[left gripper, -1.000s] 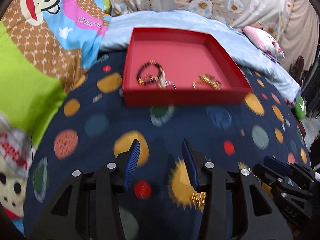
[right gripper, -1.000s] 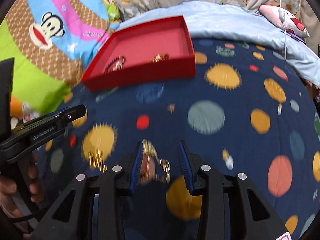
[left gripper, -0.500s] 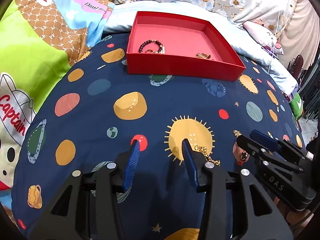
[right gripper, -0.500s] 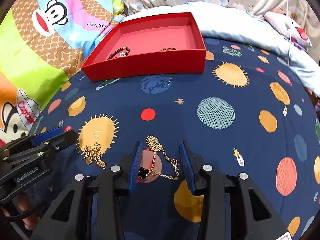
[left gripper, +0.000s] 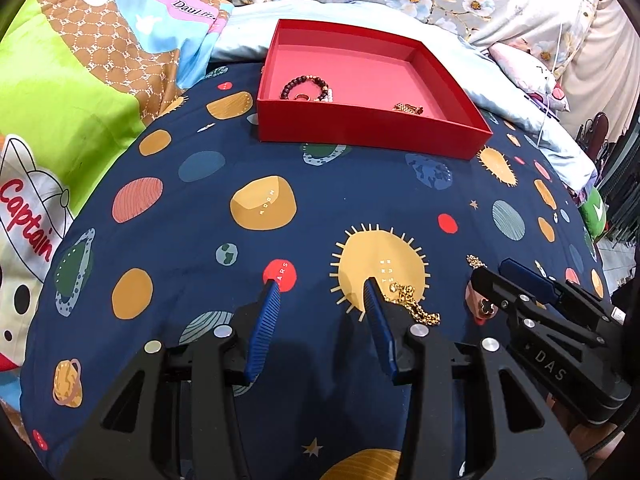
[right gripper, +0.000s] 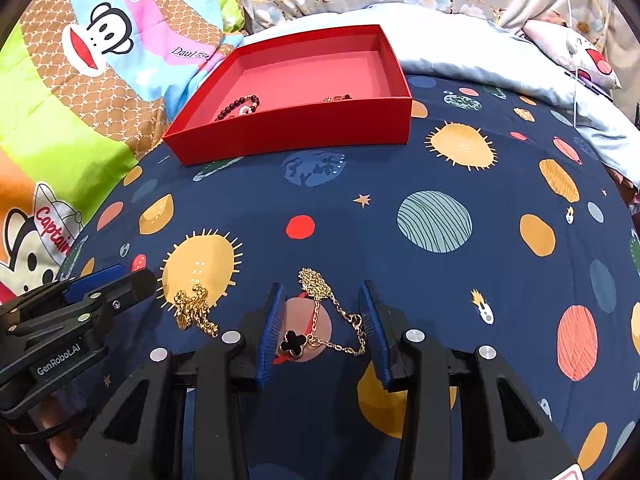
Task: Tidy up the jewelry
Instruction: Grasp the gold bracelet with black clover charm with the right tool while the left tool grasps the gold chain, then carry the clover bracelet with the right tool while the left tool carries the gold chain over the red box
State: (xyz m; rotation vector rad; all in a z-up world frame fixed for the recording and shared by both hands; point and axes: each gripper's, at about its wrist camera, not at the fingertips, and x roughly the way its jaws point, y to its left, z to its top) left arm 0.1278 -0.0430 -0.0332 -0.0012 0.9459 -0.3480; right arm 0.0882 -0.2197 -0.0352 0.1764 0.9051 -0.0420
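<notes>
The thin gold chain with a black clover pendant [right gripper: 320, 320] lies on the navy planet-print bedspread [right gripper: 400, 168], right between the blue-padded fingers of the right hand-held gripper [right gripper: 322, 330], whose jaws stand wide and hold nothing. The chain's long axis runs away from that gripper toward the bunched far end, with the pendant near the left finger [right gripper: 270, 328]. The left hand-held gripper [left gripper: 320, 320] is equally wide and empty, and the bunched chunky gold chain [left gripper: 416, 306] lies just outside its right finger [left gripper: 378, 320], not between them. The shallow red cardboard tray [right gripper: 296, 140], already holding a dark bead bracelet [left gripper: 306, 88] and a small gold piece [left gripper: 408, 108], sits well beyond both. Likely the right closes first.
</notes>
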